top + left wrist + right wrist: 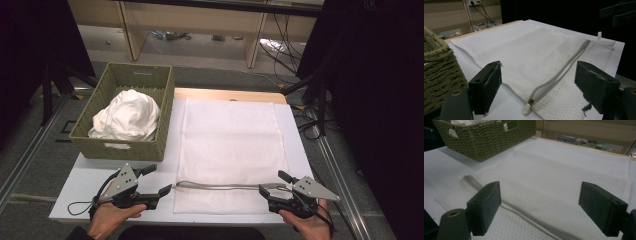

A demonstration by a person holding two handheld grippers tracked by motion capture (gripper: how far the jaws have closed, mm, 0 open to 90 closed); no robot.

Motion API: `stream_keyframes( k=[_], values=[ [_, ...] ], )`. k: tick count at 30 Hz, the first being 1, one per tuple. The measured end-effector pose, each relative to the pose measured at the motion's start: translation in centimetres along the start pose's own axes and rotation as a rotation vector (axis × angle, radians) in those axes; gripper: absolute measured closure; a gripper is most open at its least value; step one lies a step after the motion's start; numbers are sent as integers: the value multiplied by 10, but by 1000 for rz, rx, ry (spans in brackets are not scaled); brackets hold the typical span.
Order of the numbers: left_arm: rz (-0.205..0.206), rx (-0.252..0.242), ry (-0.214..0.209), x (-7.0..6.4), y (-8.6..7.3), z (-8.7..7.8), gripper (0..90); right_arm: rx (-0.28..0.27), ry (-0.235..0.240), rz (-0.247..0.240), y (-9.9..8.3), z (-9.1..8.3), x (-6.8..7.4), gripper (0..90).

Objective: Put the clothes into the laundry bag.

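Mesh laundry bag [230,150] lies flat on the table [85,185], its grey zipper [220,187] along the near edge, within reach of both tools. Left gripper [167,189] and right gripper [264,189] flank its ends, jaws spread, holding nothing. Basket [120,145] of white cloth [127,115] waits left; near corners stay clear.
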State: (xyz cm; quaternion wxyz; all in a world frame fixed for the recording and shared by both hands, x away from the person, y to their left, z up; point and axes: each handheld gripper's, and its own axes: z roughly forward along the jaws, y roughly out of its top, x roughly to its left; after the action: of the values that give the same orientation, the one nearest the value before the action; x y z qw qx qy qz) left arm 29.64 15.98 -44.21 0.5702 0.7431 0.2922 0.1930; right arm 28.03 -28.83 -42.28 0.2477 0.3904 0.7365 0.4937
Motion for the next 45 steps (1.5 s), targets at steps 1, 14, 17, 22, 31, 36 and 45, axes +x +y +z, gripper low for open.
stream_keyframes(
  k=[1, 14, 17, 22, 31, 36, 45],
  values=[
    [-6, 3, 0, 0, 0, 0, 213, -9, -5, -5, 0, 1, 0, 191],
    [-1, 33, 17, -2, 0, 1, 220, 28, 13, -25, -1, 5, 0, 201],
    [5, 39, 23, -1, 0, 2, 220, 24, 0, -36, -1, 9, -1, 215],
    [12, 61, 37, 1, 0, 2, 224, 91, 9, -67, 2, 28, -7, 272],
    [4, 87, 58, 5, -2, 4, 233, 224, 43, -143, 2, 62, -14, 366],
    [1, 108, 63, 4, -2, 3, 233, 325, 118, -202, 1, 94, -8, 412],
    [3, 100, 56, 4, -2, 3, 233, 419, 159, -313, -6, 126, 6, 428]
  ],
)
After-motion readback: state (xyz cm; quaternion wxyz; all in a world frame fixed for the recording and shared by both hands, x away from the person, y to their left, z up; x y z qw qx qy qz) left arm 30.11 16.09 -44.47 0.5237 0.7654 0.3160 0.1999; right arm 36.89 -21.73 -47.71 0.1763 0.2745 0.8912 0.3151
